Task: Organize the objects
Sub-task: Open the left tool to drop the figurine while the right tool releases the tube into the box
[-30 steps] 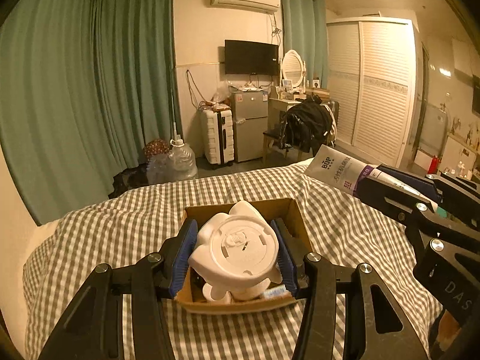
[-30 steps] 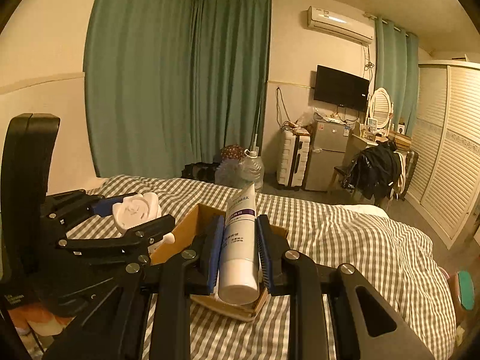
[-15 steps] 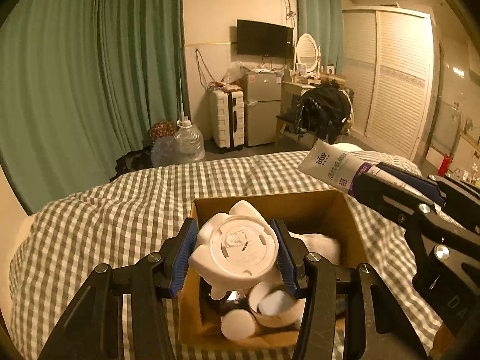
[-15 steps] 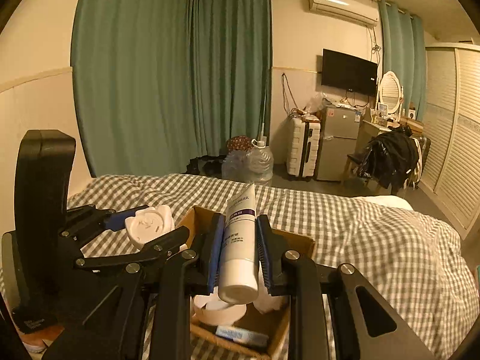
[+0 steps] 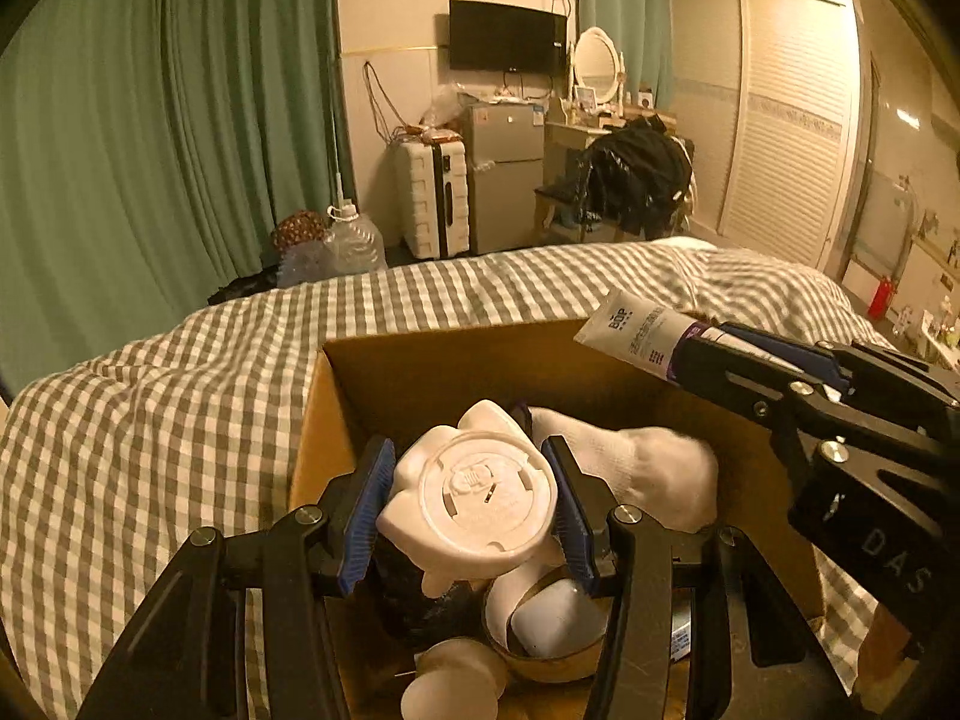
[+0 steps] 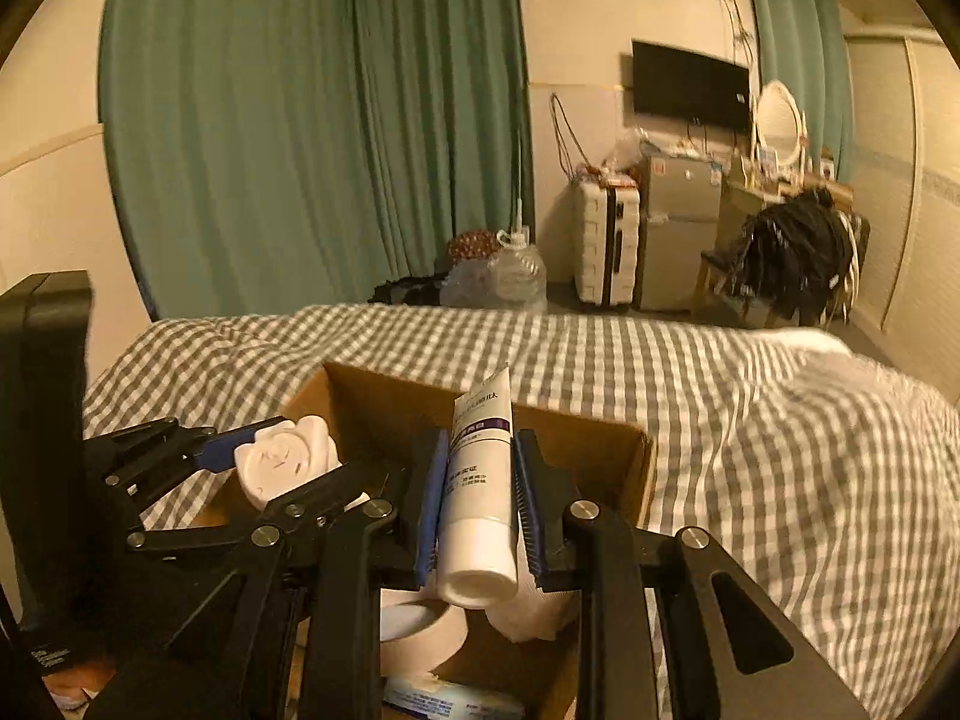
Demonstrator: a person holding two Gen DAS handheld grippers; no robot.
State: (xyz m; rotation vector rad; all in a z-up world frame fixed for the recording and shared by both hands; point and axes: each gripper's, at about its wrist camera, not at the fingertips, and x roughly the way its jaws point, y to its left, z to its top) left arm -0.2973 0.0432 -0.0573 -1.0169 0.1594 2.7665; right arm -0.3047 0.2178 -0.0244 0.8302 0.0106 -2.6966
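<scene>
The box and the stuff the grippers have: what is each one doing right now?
Box: open on top, sitting on the bed, partly filled.
Figurine: held in the left gripper, over the box.
Tube: cap on, held in the right gripper, over the box.
Sock: lying in the box.
Tape roll: lying in the box.

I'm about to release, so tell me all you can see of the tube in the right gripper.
The tube is white, soft-looking plastic with a purple band and small print. It is clamped between the right gripper's blue pads, flat white cap toward the camera, crimped end pointing away and up. It hangs over the open cardboard box, touching nothing but the pads.
</scene>
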